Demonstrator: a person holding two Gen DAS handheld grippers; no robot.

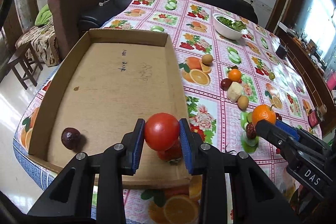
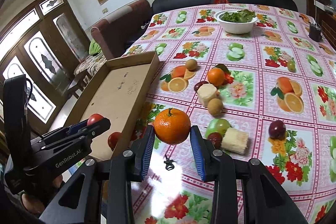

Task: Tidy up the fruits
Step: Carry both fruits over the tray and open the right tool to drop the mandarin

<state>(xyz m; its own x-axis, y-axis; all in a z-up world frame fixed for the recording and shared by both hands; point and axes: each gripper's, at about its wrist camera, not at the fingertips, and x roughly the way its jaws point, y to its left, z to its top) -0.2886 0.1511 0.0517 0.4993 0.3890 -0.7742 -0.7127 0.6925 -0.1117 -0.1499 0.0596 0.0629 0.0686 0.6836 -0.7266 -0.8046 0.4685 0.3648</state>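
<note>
My left gripper is shut on a red tomato, held above the near right corner of a shallow cardboard tray. In the tray lie a second red tomato, just below the held one, and a dark purple fruit. My right gripper is shut on an orange with a green stem, hovering over the tablecloth just right of the tray. Loose on the cloth are another orange, two brown round fruits, a green apple, red dates and a purple fruit.
A white bowl of greens stands at the far side of the table. Two pale peeled chunks lie among the fruit. A small black box sits at the far right edge. Sofas and a wooden stool stand beyond the table.
</note>
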